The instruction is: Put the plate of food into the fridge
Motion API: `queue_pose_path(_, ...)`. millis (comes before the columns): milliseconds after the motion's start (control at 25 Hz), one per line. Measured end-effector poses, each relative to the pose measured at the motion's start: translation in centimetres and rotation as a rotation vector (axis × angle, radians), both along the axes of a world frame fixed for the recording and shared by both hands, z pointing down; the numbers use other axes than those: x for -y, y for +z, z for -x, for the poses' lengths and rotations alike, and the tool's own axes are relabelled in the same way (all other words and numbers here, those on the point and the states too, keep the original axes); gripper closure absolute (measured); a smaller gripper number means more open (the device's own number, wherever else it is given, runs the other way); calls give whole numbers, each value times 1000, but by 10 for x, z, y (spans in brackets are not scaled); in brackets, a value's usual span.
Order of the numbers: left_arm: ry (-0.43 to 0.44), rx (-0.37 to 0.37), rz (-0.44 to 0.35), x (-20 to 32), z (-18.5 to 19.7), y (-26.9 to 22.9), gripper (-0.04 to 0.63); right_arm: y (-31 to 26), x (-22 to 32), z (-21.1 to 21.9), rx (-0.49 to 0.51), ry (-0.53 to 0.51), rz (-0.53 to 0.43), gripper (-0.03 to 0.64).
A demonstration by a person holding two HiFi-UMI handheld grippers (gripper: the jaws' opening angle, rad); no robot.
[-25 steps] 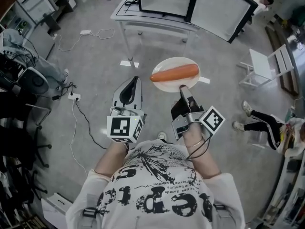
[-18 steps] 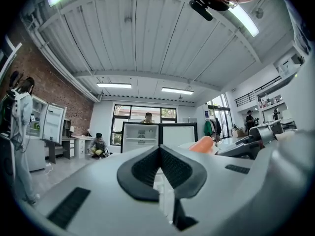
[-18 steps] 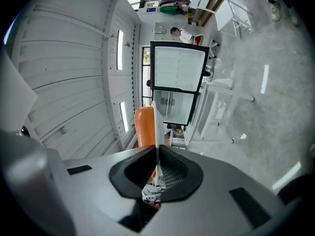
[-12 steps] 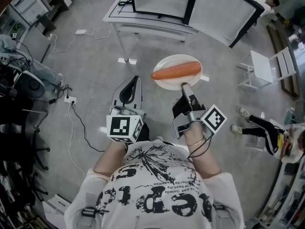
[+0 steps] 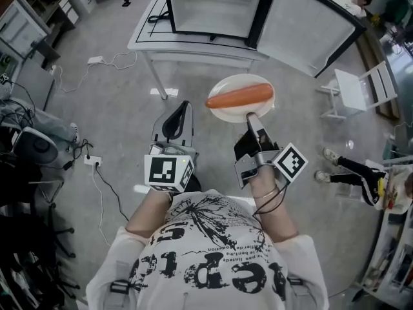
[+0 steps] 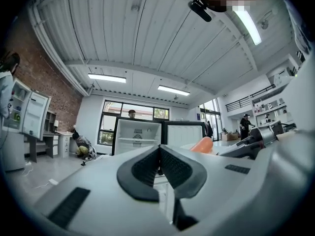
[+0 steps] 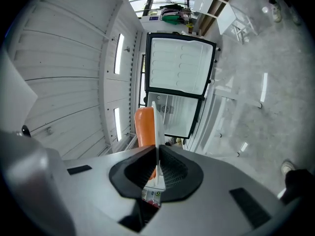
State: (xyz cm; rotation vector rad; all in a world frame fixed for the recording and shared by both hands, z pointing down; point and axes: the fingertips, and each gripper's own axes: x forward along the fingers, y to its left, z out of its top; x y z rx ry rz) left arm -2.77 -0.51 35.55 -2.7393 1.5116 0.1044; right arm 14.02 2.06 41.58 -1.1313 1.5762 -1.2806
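Over a grey concrete floor [image 5: 122,102], short of the white table [image 5: 193,41] bearing the open fridge [image 5: 213,5], the white plate [image 5: 222,113] hangs level in the air. Its orange sausage [image 5: 240,97] lies crosswise, left to right, the right end angled slightly toward the fridge. The right gripper [image 5: 250,117] is clamped on the plate's near rim — the left gripper [image 5: 184,107], just beside it, has its jaws pressed together on nothing.

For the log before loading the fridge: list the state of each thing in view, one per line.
Fridge: open, door swung wide.
Plate: held in the air by its rim, food on it.
Food: lying across the plate.
Left gripper: shut, empty.
Right gripper: shut on the plate's rim.
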Motion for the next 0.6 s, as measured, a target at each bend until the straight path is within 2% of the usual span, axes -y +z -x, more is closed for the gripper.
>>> queue_pose_path(280,89,-15,-3,96,39,-10,589,-5,79,40,11,89,0,597)
queue_pose_path(600,125,-20,-4,159,69,-9,589,-4,137,72,28,123,10,595)
